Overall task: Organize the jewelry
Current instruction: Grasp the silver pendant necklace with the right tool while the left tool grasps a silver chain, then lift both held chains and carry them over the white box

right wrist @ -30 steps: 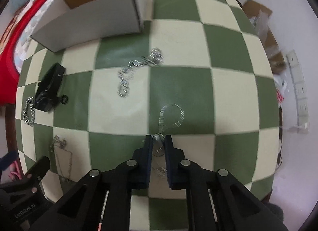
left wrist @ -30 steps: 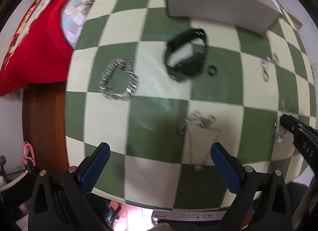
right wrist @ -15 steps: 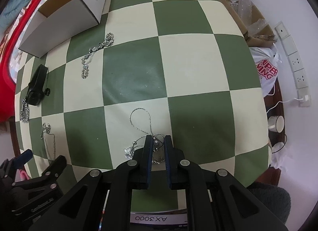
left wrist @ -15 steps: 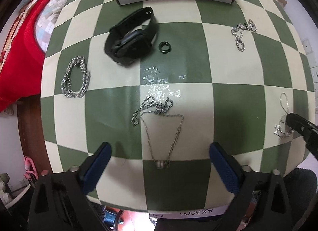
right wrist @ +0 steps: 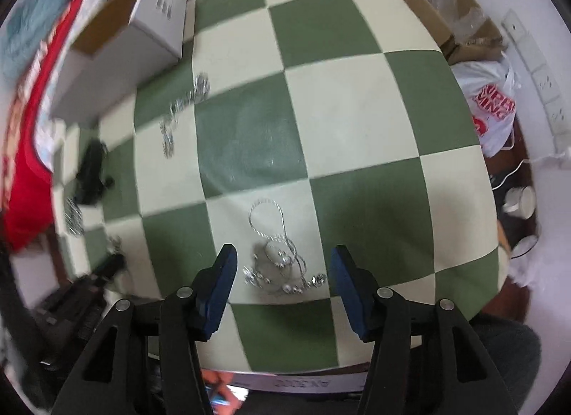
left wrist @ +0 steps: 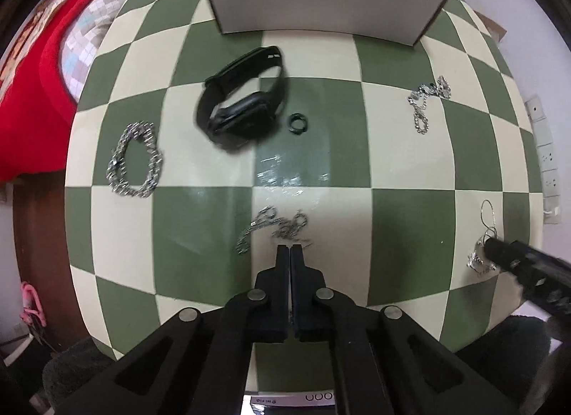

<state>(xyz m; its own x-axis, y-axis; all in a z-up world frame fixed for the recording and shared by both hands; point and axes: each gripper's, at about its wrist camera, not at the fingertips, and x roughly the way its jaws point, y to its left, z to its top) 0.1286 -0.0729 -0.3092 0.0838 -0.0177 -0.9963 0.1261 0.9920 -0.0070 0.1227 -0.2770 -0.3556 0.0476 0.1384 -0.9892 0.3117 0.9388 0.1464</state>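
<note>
My left claw (left wrist: 291, 249) pressed together at a tangled silver chain (left wrist: 273, 227), any pinch hidden by the tips, my right claw (right wrist: 283, 265) opening over a thin necklace (right wrist: 282, 259) lying untouched on the checkered surface (right wrist: 357, 111), far watch (right wrist: 91, 172) blurred.

Six pieces flat on checkered cloth: black smartwatch (left wrist: 242, 108) on its side, tiny dark ring (left wrist: 299, 124) just beside; chunky chain bracelet (left wrist: 135, 161) looped; tangled silver necklace (left wrist: 274, 229); small chain (left wrist: 428, 100); thin pendant necklace (right wrist: 282, 254) bunched.
</note>
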